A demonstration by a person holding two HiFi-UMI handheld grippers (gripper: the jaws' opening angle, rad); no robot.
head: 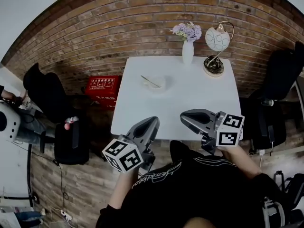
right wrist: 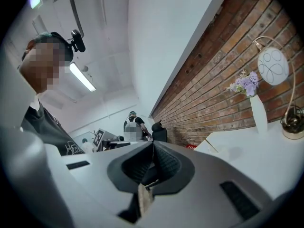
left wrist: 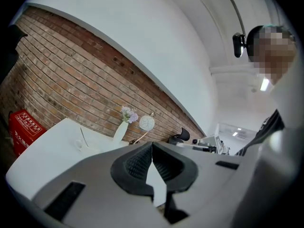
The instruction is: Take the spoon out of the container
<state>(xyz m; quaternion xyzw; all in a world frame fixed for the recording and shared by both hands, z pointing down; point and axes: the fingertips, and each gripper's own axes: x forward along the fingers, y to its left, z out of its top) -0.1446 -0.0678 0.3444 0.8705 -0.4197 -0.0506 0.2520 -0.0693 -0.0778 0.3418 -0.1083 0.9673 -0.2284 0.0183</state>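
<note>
Brick wall [head: 118,27] across the back. White worktop [head: 190,103] in front of it, black chair [head: 282,75] on its right, red box [head: 102,87] on the floor at left.

Left gripper [head: 151,123] & right gripper [head: 186,116] sit over the near edge, well apart from everything on the worktop. Left fingers [left wrist: 137,163] are clenched w/ nothing btwn; right fingers [right wrist: 166,163] also pressed together, empty.

Lamp [head: 216,46] at far right corner, vase [head: 188,51] w/ purple flowers just beside it. Small white container [head: 154,83] is on the far-left part of the worktop. Spoon [head: 150,81] lies in it, handle out over the rim.
</note>
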